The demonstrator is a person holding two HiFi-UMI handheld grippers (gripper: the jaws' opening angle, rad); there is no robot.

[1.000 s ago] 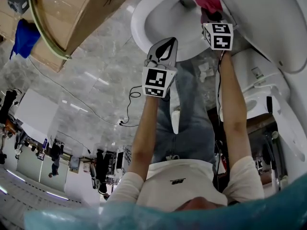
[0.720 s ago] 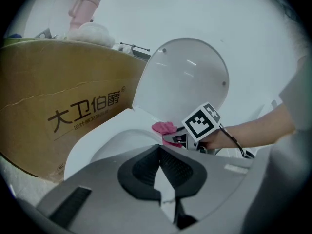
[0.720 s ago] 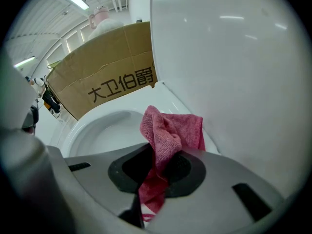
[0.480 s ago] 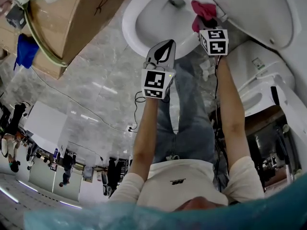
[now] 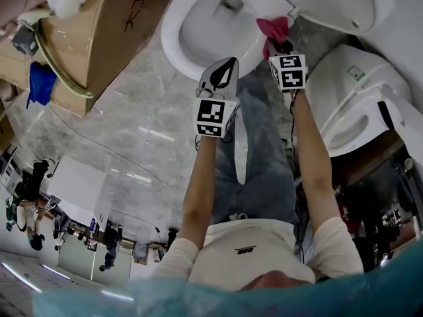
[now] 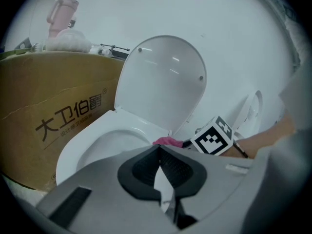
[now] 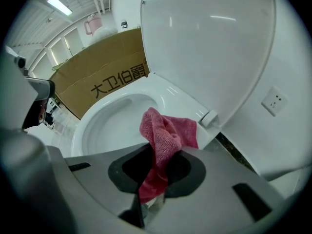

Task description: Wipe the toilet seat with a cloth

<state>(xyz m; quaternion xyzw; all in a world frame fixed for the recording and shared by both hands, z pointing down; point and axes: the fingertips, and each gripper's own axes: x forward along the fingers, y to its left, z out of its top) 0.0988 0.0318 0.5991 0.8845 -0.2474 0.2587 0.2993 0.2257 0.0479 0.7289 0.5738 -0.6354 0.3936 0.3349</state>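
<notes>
The right tool (image 7: 155,179) is clamped on a pink cloth (image 7: 163,135), whose bunched free end stands up ahead of the jaws. In the right gripper view the cloth lies over the rear of the toilet seat (image 7: 97,113), beside the hinge at centre right, under the raised lid (image 7: 209,48). I cannot tell whether it touches. From there the seat ring runs away toward the left of the frame, so I judge the wipe must sweep that way. In the head view the left tool (image 5: 221,74) sits nearer the person, below the bowl's front edge, jaws together and empty; the right tool is the nearer one.
</notes>
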